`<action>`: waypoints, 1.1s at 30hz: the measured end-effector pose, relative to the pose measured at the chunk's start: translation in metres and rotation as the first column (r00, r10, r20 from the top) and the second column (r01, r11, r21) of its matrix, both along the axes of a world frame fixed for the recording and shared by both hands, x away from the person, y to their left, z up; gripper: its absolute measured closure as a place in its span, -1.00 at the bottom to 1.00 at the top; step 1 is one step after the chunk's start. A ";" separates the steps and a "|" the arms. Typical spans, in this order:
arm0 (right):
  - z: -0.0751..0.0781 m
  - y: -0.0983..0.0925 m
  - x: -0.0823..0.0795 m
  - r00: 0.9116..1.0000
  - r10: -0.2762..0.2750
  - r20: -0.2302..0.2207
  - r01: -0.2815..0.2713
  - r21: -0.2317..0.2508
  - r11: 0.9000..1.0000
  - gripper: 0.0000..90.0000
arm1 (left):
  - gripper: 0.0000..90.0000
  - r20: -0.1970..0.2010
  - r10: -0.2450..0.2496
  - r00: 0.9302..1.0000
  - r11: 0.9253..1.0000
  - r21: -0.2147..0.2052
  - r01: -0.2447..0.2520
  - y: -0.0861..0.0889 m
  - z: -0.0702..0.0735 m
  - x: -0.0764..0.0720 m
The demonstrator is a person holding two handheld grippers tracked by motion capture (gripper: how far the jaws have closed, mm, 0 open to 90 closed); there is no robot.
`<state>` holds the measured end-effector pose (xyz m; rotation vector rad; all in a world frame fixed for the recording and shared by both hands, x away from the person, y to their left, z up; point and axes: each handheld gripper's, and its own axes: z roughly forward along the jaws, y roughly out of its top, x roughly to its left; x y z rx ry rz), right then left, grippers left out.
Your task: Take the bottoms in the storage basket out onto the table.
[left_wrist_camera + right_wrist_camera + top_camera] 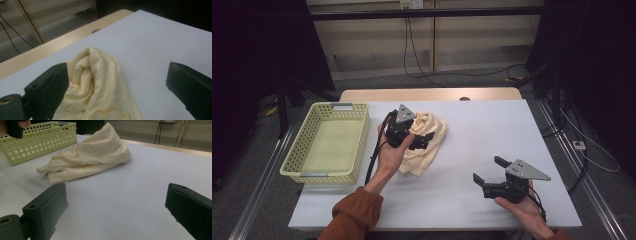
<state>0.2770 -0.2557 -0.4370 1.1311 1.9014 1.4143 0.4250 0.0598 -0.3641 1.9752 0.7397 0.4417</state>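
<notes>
Pale-green perforated plastic basket [292, 157], table's left: nothing in it. Cream soft cotton garment [432, 131], crumpled beside basket; likely light, limp, best pinched at a raised fold. Left gripper [418, 140]: jaws wide apart over the garment, one jaw touching cloth. Right gripper [488, 171]: jaws wide apart, holding nothing, well apart from the garment.

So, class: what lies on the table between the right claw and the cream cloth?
Nothing: in the right gripper view, bare white table runs from the open right claw to the cream cloth.
</notes>
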 end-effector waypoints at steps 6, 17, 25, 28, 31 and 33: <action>0.000 0.000 0.000 1.000 0.002 -0.001 -0.002 -0.001 1.000 -0.91 | -0.89 0.023 0.024 0.999 1.000 0.011 -0.024 0.007 0.002 -0.007; 0.000 0.001 0.000 1.000 0.003 0.003 -0.003 -0.001 1.000 -0.91 | -0.89 0.026 0.047 0.999 0.999 0.000 -0.047 0.029 0.007 -0.017; 0.000 0.001 0.000 1.000 0.001 0.002 -0.001 -0.003 1.000 -0.91 | -0.89 0.063 0.054 0.997 0.998 0.015 -0.055 0.042 0.009 -0.026; 0.000 0.001 0.001 1.000 0.001 0.003 -0.001 -0.004 1.000 -0.91 | -0.89 0.067 0.057 0.996 0.998 0.019 -0.058 0.046 0.009 -0.028; 0.000 0.001 0.001 1.000 0.001 0.003 -0.001 -0.005 1.000 -0.91 | -0.88 0.074 0.064 0.995 0.998 0.016 -0.065 0.051 0.009 -0.033; 0.000 0.001 0.001 1.000 0.001 0.003 -0.001 -0.005 1.000 -0.91 | -0.89 0.072 0.062 0.995 0.998 0.015 -0.063 0.054 0.008 -0.035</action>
